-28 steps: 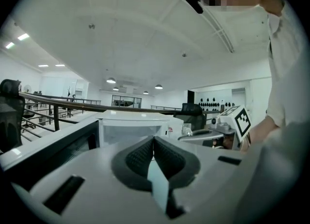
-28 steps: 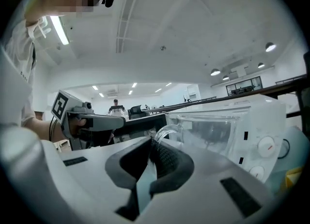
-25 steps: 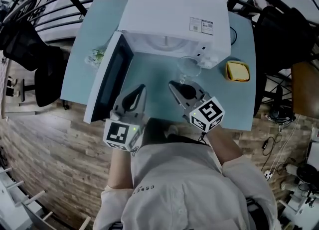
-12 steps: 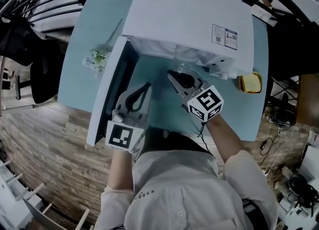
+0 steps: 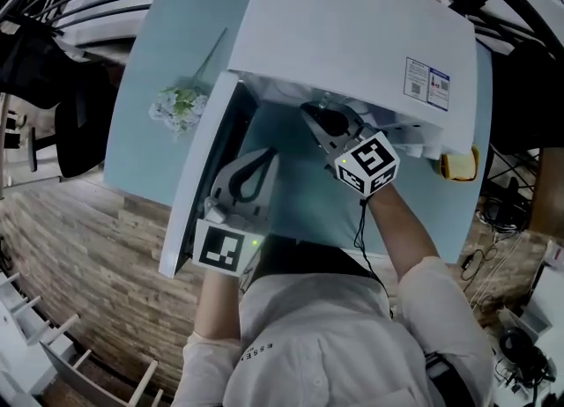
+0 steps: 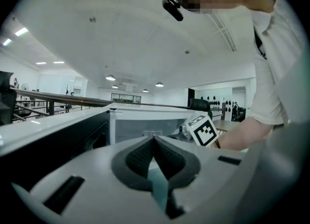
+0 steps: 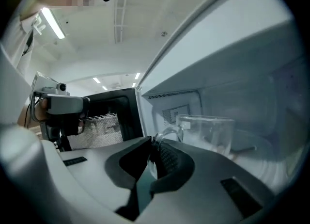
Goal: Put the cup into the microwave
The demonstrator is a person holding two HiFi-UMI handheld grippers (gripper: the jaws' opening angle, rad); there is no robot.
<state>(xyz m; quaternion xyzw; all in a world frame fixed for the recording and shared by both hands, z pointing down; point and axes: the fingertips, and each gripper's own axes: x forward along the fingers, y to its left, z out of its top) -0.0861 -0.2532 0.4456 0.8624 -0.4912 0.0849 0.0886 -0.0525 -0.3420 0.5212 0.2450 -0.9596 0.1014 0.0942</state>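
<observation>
The clear glass cup [image 7: 209,132] is inside the white microwave's cavity [image 7: 252,102]. My right gripper [image 7: 154,146] is shut on the cup's handle [image 7: 165,132]. In the head view the right gripper [image 5: 310,113] reaches under the front edge of the microwave [image 5: 352,35], whose top hides the cup. The microwave door [image 5: 201,176] stands swung open at the left. My left gripper [image 5: 263,159] hovers beside that door over the blue table [image 5: 304,194], jaws shut on nothing. In the left gripper view its pads [image 6: 155,140] meet, and the right gripper's marker cube [image 6: 203,130] shows in front of the cavity.
A small bunch of pale flowers [image 5: 178,107] lies on the table left of the microwave. A yellow object [image 5: 460,165] sits at the microwave's right front corner. A dark chair [image 5: 53,70] stands beyond the table's left edge, and cables lie on the floor at right.
Both grippers moved forward toward the microwave. The right one carried the cup from in front of the opening into the cavity, so the head view no longer shows it.
</observation>
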